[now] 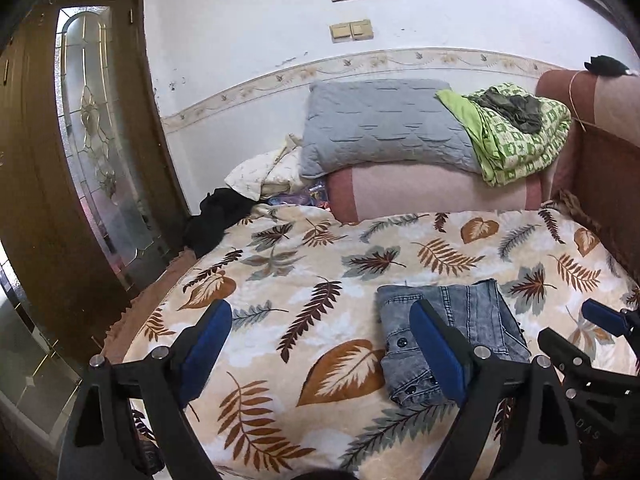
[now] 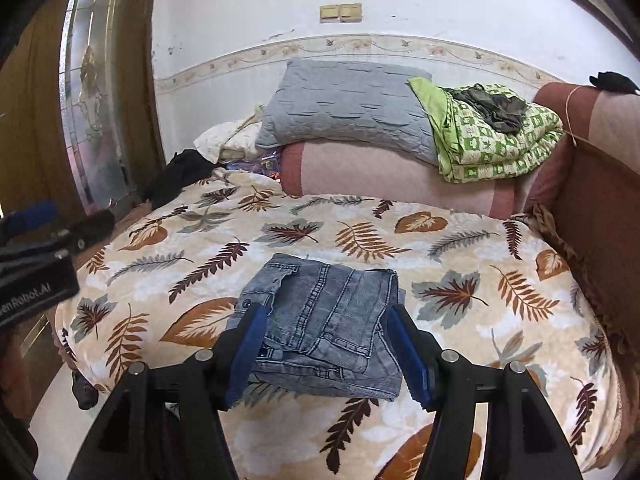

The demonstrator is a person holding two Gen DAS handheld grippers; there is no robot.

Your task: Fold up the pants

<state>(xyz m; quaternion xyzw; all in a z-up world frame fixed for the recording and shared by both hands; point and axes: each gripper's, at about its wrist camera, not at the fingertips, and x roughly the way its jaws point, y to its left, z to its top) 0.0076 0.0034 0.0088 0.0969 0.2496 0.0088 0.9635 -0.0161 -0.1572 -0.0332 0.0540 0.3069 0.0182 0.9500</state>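
1. Pants (image 2: pixel 324 320) – grey-blue denim, lying as a compact folded bundle on the leaf-print blanket (image 2: pixel 460 248) of the bed, toward its near edge, well apart from the grey pillow (image 2: pixel 344 104) and the green quilt (image 2: pixel 496 140) at the far end.
2. Left tool (image 1: pixel 320 344): jaws spread wide, nothing between the blue pads. It sits off to the left of the bundle, only blanket seen through the gap.
3. Right tool (image 2: pixel 324 352): jaws spread, empty. In its own view the bundle shows between the pads, but they do not appear to press on the cloth – the tool seems to be held above it.
4. Judgement: fold looks finished, or nearly so; step in hand reads as letting go and backing off.
5. To do it well: lift both tools clear with jaws parted, so no pad catches a hem or the waistband buttons and drags a layer open.
6. Check edges for square stacking; top layer looks slightly skewed at the near corner. If it bulges, press flat with one tool rather than re-gripping.
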